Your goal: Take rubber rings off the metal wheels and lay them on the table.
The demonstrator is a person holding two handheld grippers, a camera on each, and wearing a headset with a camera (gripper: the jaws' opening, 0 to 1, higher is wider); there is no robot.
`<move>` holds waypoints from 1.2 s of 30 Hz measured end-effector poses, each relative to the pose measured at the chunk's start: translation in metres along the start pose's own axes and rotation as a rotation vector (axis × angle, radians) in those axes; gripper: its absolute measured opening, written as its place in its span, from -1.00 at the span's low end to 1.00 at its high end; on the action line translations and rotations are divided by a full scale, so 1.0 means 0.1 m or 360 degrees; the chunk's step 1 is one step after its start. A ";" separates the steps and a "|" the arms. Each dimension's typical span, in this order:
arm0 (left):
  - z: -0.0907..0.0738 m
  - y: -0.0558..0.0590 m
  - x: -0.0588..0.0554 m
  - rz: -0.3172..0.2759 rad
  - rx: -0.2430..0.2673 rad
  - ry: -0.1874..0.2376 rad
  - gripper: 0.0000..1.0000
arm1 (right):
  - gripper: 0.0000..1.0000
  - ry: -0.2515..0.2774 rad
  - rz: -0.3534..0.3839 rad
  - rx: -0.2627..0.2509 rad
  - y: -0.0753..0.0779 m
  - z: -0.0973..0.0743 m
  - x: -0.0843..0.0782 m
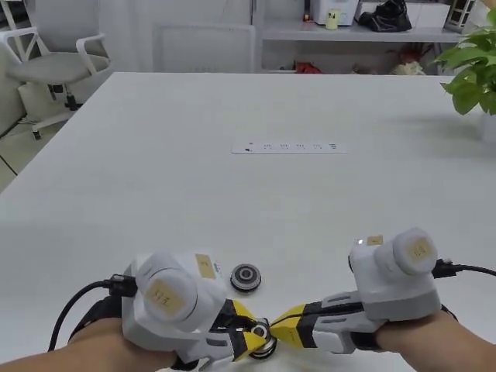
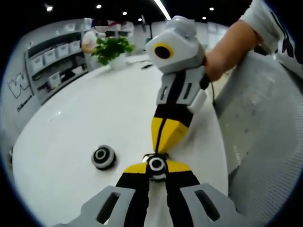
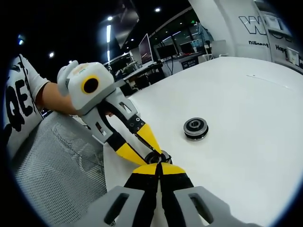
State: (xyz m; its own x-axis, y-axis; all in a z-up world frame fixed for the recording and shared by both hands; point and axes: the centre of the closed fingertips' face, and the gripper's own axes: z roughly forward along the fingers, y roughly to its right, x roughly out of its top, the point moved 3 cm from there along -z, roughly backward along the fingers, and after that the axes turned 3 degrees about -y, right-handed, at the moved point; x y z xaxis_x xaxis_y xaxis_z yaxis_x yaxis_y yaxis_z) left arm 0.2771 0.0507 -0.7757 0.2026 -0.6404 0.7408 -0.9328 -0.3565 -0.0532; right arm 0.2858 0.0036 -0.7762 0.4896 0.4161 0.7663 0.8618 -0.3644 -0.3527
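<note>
The white desk (image 1: 155,170) spans the head view, with a white office chair (image 1: 54,66) beyond its far left corner and a leafy plant (image 1: 473,74) at its right edge. A flat white power strip (image 1: 288,147) lies mid-desk, well apart from the work. The left gripper view adds what the head view lacks: the plant (image 2: 111,49) stands before wall shelves (image 2: 54,66), and a grey mesh surface (image 2: 265,137) lies just beside the desk edge. The right gripper view shows the same mesh (image 3: 57,170) and a sleeve of the person's printed shirt (image 3: 21,104).

At the near edge of the desk the left tool (image 1: 252,335) and the right tool (image 1: 273,329) point at each other, yellow tips meeting. In the head view the held wheel (image 1: 263,346) is half hidden between them. The left gripper view shows it plainly: the left tool (image 2: 156,166) is clamped on the held wheel (image 2: 156,165), one jaw at each side, just above the desk. The right tool (image 2: 163,144) reaches in from above, jaws pressed together, tips touching the wheel's rim. In the right gripper view, the right tool (image 3: 160,166) shows the same closed jaws at the held wheel (image 3: 154,158); whether they pinch the rubber cannot be told.

The free wheel (image 1: 246,277) lies flat on the desk near the tools, apart from both, its black ring (image 3: 196,132) in place around the metal hub.
</note>
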 end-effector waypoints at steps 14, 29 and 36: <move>0.00 0.00 0.00 0.0005 -0.0002 0.0001 -0.75 | -1.00 0.0029 -0.0017 0.0077 -0.12 0.02 0.06; 0.00 0.00 0.01 0.0010 0.0009 0.0009 -0.73 | -1.00 0.0047 0.0042 0.0024 0.00 -0.04 0.03; 0.00 0.00 0.01 0.0030 0.0010 0.0005 -0.69 | -1.00 0.0039 0.0041 0.0022 0.00 -0.03 0.03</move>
State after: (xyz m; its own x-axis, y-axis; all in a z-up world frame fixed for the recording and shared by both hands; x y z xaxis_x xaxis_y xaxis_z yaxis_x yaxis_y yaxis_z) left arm 0.2775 0.0501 -0.7744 0.1841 -0.6447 0.7419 -0.9345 -0.3487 -0.0711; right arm 0.2872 0.0023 -0.7719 0.5086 0.3862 0.7696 0.8507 -0.3633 -0.3799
